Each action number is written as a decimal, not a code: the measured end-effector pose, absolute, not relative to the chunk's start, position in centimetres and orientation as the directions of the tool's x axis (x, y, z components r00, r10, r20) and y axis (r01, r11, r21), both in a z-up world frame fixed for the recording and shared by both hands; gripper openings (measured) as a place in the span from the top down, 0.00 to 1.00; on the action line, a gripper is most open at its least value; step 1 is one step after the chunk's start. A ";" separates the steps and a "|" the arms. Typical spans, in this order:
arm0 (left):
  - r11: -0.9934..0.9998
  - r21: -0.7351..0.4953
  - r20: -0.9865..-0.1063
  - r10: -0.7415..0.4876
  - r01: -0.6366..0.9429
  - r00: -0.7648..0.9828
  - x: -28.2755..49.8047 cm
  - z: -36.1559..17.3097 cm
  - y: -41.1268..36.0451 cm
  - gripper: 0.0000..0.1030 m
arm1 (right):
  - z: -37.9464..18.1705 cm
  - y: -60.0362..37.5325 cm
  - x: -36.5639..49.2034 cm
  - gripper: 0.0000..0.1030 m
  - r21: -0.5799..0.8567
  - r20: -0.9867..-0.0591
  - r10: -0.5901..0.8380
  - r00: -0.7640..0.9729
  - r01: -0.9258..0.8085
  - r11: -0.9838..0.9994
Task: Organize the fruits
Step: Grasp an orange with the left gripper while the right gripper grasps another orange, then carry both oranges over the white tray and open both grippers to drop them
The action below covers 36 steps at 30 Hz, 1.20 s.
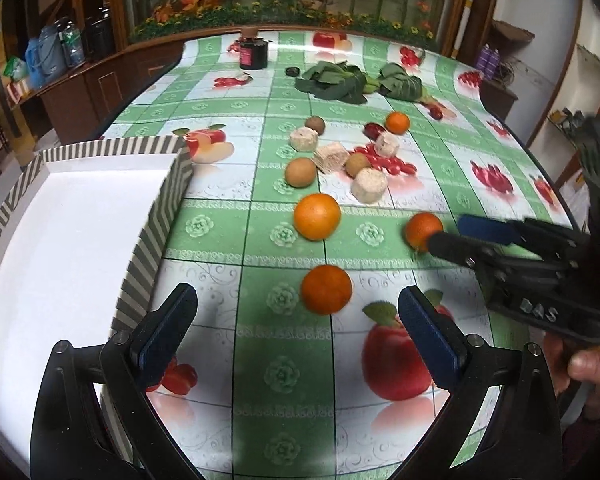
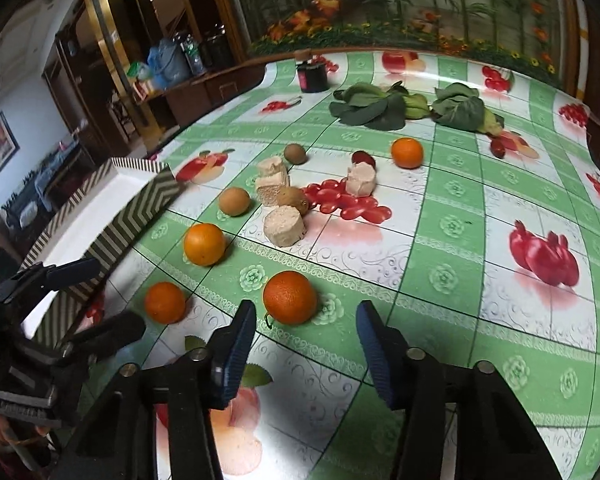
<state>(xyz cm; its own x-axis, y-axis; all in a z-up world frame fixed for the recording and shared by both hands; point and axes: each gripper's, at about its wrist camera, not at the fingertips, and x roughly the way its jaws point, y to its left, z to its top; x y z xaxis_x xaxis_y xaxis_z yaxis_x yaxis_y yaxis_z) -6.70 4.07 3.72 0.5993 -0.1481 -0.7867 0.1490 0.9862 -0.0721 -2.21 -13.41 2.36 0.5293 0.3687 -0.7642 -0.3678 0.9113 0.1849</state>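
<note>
Left wrist view: left claw (image 1: 298, 330), jaws apart, empty; round orange fruit (image 1: 326, 289) on fruit-print green counter (image 1: 260, 360), just ahead; striped white-lined box (image 1: 60, 220) left.
Right wrist view: right claw (image 2: 306, 354), jaws apart, empty; another round orange fruit (image 2: 290, 297) just ahead.

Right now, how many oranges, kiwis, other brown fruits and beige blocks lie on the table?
Oranges: 4
Kiwis: 2
Smooth brown round fruit: 1
Beige blocks: 4
Total: 11

Right tongs (image 2: 306, 344) spread wide above counter (image 2: 440, 240), an orange (image 2: 290, 297) just ahead, striped box (image 2: 140, 204) at left
</note>
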 end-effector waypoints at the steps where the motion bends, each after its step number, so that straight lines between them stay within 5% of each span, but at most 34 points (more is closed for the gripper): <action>1: 0.985 -0.070 -0.788 -0.150 0.155 0.597 -6.8 3.6 4.0 0.01 | 2.3 -13.3 -2.1 0.55 0.186 -0.766 0.372 0.524 -0.374 0.909; 5: 0.985 -0.059 -0.797 -0.146 0.164 0.586 -6.6 3.1 3.7 0.01 | 1.7 -12.5 -1.2 0.70 0.172 -0.779 0.376 0.501 -0.407 0.897; 11: 0.984 -0.058 -0.813 -0.143 0.165 0.564 -5.9 2.3 3.2 0.10 | 1.3 -12.6 -1.3 0.71 0.178 -0.775 0.389 0.498 -0.418 0.891; 20: 0.983 -0.073 -0.819 -0.156 0.170 0.552 -4.9 1.4 2.4 0.71 | 1.3 -13.4 -1.6 0.71 0.208 -0.770 0.396 0.501 -0.389 0.897; 36: 0.989 -0.069 -0.791 -0.133 0.129 0.597 -6.7 4.9 3.9 0.72 | 3.1 -11.4 -2.5 0.71 0.245 -0.742 0.452 0.495 -0.427 0.870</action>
<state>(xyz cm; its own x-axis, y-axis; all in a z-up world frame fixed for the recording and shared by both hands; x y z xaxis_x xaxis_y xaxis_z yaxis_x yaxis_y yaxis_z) -6.70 3.85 4.88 0.5971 -0.1330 -0.7911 0.1295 0.9892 -0.0686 -2.52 -11.36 3.06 0.4952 0.4522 -0.7419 -0.4274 0.8702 0.2452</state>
